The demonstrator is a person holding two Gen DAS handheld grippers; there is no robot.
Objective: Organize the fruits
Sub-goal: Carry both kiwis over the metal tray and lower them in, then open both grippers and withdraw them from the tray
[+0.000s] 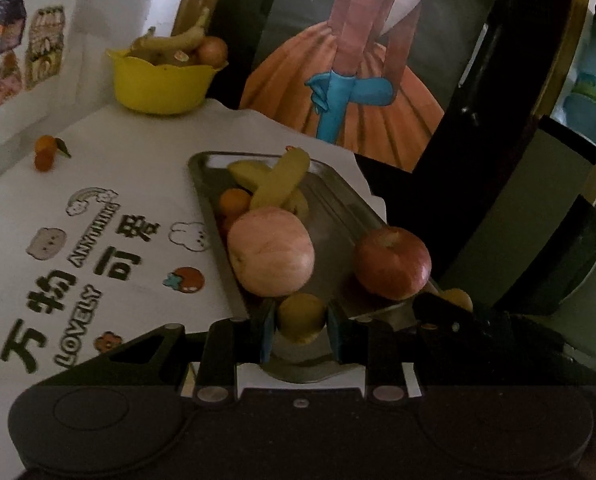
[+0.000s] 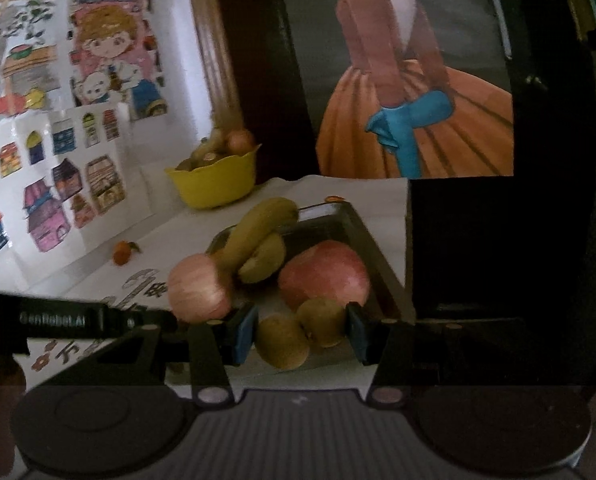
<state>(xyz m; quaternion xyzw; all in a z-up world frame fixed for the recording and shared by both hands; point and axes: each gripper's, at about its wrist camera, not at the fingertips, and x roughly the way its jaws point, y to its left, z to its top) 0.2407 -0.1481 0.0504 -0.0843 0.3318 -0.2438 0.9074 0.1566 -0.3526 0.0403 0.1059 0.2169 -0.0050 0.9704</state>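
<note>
Left wrist view: left gripper (image 1: pixel 301 330) low over the near end of a metal tray (image 1: pixel 338 196), blue pads either side of a small yellowish fruit (image 1: pixel 301 316); contact with the pads hard to judge, so cannot tell whether gripping or merely straddling. Just beyond, a pale pink apple (image 1: pixel 271 251) on the tray's left part, a darker red apple (image 1: pixel 394 263) on its right edge. Farther back, bananas (image 1: pixel 275 184) crossed over each other, a small orange (image 1: pixel 233 201) tucked beside them. Tray resting on a white cloth (image 1: pixel 97 208) printed with cartoons and lettering. Two small oranges with a leaf (image 1: pixel 46 152) lying loose on the cloth, well apart from the tray. Yellow bowl (image 1: pixel 159 82) at the far corner, holding more fruit.

Right wrist view: right gripper (image 2: pixel 302 332) spread wide around two brownish-green fruits (image 2: pixel 298 334) lying touching each other on the near end of the tray (image 2: pixel 378 256); gaps visible at both pads, nothing clamped. Same two apples (image 2: pixel 324 274) and bananas (image 2: pixel 261 236) behind. Yellow bowl (image 2: pixel 213 182) near the wall, coloured drawings (image 2: pixel 57 120) pinned there, a large framed painting (image 2: pixel 410 80) of an orange dress behind the table
</note>
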